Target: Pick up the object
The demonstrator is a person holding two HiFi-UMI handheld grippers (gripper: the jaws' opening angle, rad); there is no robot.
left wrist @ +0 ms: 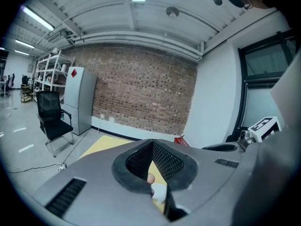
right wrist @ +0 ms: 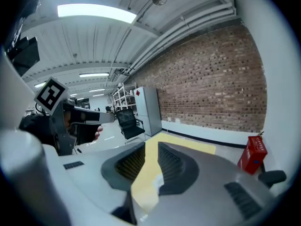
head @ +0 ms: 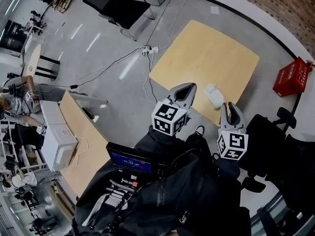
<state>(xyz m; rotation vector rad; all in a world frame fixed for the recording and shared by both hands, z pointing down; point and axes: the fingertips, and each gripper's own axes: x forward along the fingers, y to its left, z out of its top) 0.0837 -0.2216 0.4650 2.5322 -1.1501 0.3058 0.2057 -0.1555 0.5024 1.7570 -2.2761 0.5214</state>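
A small white object lies near the front edge of the light wooden table. My left gripper hovers at the table's near edge, just left of the object, its jaws meeting at the tips with nothing held. Through the gap below its pads, the left gripper view shows the white object. My right gripper hangs just off the table's front edge, right of and nearer than the object. Its jaws stand slightly apart in the right gripper view, and only the tabletop shows between them.
A red box stands on the floor right of the table. A black office chair is at the back, and a power strip with cables lies on the floor. A desk with a white box and a seated person are at left.
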